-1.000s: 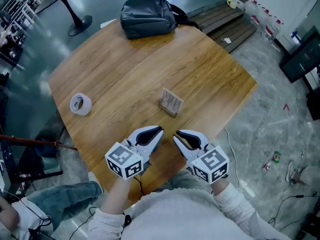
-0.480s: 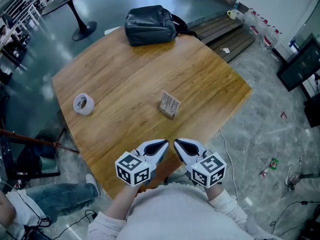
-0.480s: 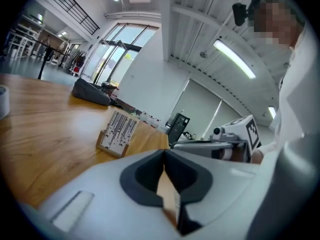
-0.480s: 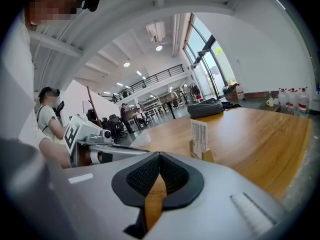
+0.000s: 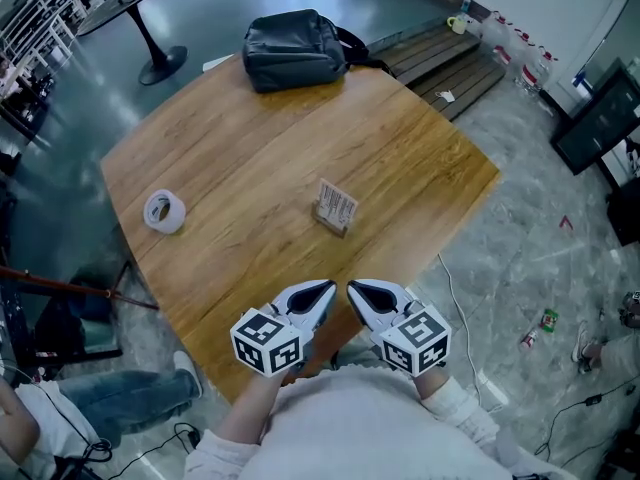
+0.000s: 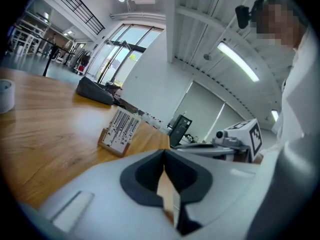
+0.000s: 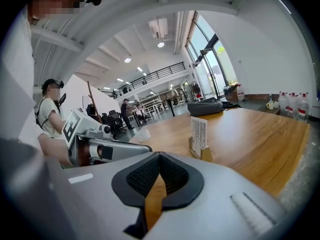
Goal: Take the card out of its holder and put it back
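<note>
A white barcoded card (image 5: 337, 202) stands upright in a small wooden holder (image 5: 329, 224) near the middle of the round wooden table (image 5: 250, 138). It also shows as the card (image 6: 121, 129) in the left gripper view and the card (image 7: 199, 131) in the right gripper view. My left gripper (image 5: 325, 289) and right gripper (image 5: 356, 288) hover side by side over the table's near edge, well short of the holder. Both point toward it. The left gripper (image 6: 164, 155) is shut and holds nothing. The right gripper (image 7: 160, 157) is also shut with nothing in it.
A roll of clear tape (image 5: 163, 211) lies at the table's left side. A dark bag (image 5: 293, 48) sits at the far edge. Past the table's right rim, a cable and small litter lie on the grey floor (image 5: 520, 268).
Both grippers have drawn back toward the table's near edge, and the left one has shifted right, closer to the right one. The card and holder have not moved.
</note>
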### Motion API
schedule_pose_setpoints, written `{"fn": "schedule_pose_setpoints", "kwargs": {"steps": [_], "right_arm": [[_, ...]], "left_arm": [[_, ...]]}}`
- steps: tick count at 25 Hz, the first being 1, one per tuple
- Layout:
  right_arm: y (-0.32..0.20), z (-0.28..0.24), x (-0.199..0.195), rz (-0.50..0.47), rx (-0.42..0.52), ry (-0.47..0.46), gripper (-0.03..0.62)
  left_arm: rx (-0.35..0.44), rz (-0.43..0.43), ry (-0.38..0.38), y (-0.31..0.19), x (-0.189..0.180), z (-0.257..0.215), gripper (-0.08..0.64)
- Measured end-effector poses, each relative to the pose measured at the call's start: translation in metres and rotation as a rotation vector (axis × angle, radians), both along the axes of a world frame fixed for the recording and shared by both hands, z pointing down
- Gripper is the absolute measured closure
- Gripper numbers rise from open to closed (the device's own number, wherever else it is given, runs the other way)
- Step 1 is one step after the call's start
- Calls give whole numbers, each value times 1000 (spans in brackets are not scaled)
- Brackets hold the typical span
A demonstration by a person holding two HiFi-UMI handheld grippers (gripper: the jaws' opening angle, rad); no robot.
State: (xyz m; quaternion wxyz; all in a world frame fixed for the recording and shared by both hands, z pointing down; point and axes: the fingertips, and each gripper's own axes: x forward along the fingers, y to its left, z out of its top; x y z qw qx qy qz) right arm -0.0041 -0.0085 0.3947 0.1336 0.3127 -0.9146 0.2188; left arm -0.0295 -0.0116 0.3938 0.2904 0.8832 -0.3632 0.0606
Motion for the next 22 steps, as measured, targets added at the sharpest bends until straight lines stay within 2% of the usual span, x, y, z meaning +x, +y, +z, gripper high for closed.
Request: {"fn": "schedule_pose_setpoints", "kwargs": {"steps": [22], "right_arm": [[-5,6,-6,-3,-11,29,593]], "left_arm": [[-16,10,-1,-1,-5,4,552]]}}
